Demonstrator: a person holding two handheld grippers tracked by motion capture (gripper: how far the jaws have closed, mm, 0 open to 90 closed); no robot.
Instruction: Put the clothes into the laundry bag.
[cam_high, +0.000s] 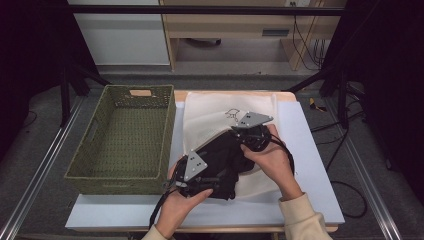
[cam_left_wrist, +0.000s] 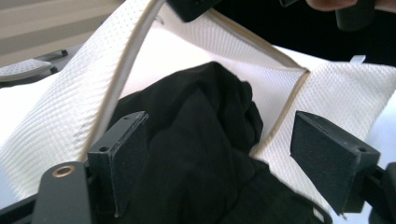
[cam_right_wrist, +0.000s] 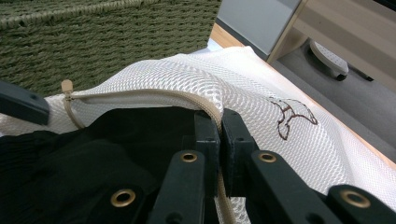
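Stuffing, by the look of it, as the step in hand. Green woven rectangular basket (cam_high: 87, 145) along the left edge of the pale table top (cam_high: 310, 165). Just right of it, at the middle, a white mesh zip bag (cam_high: 210, 115) with a crumpled black cloth garment (cam_high: 225, 155) half inside its mouth.

Left gripper (cam_left_wrist: 219, 154) open, jaws wide on either side of the garment, not pinching. Right gripper (cam_right_wrist: 220, 140) clamped tight on the bag's beige zip edge (cam_right_wrist: 154, 93).

Best to keep that edge lifted and taut, take a fresh bite low on the loose cloth, push deep, and avoid snagging mesh.

High view: whole layout, both hands. Left gripper view: gaping mouth, bunched cloth. Right gripper view: pinch on zip, beige zip pull (cam_right_wrist: 67, 86), small bird outline (cam_right_wrist: 292, 116).
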